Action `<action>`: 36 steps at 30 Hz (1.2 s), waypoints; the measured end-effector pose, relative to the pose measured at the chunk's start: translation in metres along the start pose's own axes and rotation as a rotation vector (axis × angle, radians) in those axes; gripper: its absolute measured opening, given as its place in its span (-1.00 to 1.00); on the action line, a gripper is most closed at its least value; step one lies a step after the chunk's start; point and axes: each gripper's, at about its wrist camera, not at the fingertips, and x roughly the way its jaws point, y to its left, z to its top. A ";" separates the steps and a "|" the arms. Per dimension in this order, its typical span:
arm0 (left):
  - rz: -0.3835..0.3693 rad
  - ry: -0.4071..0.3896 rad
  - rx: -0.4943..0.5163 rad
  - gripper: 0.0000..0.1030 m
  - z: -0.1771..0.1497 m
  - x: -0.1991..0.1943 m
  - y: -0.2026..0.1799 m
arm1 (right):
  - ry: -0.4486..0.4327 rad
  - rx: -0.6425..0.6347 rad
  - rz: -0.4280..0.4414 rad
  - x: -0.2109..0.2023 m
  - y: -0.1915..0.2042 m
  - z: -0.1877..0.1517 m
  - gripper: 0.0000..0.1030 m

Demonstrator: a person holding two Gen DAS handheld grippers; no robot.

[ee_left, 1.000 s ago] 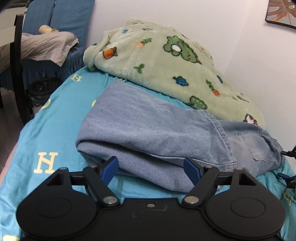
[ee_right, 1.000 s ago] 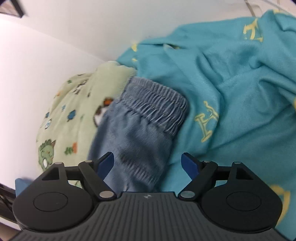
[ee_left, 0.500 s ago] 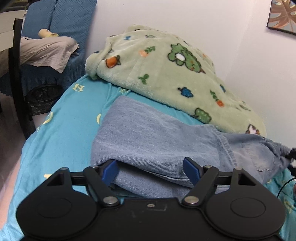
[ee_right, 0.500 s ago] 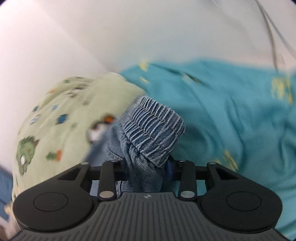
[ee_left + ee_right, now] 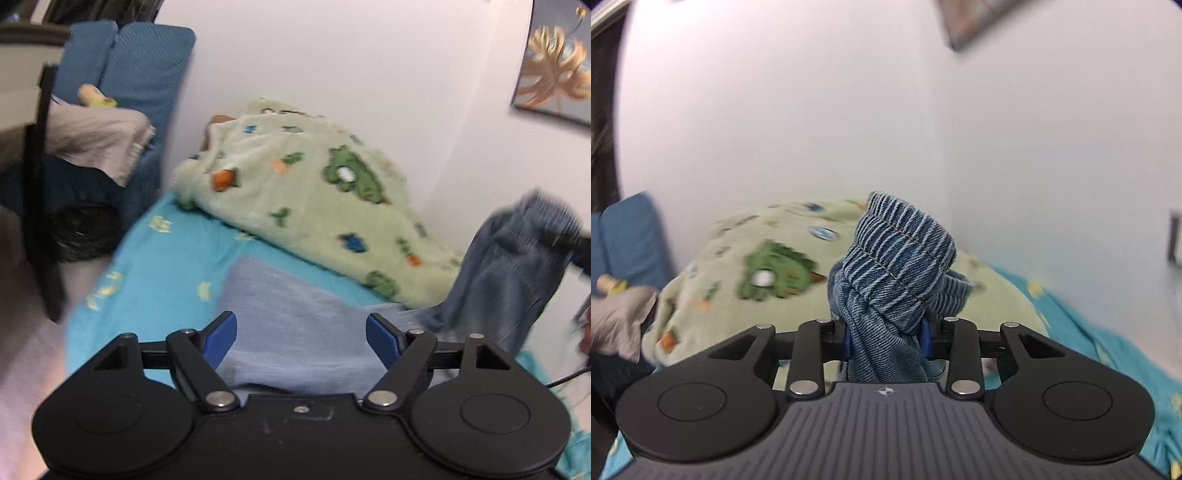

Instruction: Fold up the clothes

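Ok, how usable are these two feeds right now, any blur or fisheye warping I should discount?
Left wrist view: motion-smeared, worst on the lifted jeans at right; the green blanket is soft. Right wrist view: the waistband pinched in the right gripper is sharp, with the blanket and teal sheet behind it smeared. Both bend the walls at the edges; no glare.

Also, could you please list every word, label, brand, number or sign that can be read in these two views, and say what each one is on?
Nothing can be read with certainty.
Yellow prints on the teal bedsheet: too blurred to read in both views.
Small emblem on the right gripper: a mark, not text.
Green blanket: cartoon pictures only, no words.
Framed picture: gold leaves, no text.
Denim garment: no label visible.
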 end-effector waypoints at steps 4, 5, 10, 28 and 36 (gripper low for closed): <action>0.006 -0.032 -0.093 0.45 0.010 -0.011 0.028 | -0.037 -0.090 0.052 -0.006 0.060 -0.009 -0.36; 0.017 -0.043 -0.101 0.45 0.012 -0.014 0.033 | -0.038 -0.115 0.068 -0.006 0.074 -0.015 -0.36; 0.029 -0.088 -0.182 0.45 0.019 -0.026 0.056 | -0.035 -0.255 0.161 -0.003 0.147 -0.055 -0.38; -0.006 -0.214 -0.376 0.45 0.025 -0.035 0.089 | 0.002 -0.558 0.368 -0.021 0.276 -0.166 -0.37; -0.028 -0.177 -0.393 0.45 0.021 -0.029 0.090 | 0.109 -0.577 0.452 -0.014 0.285 -0.194 -0.09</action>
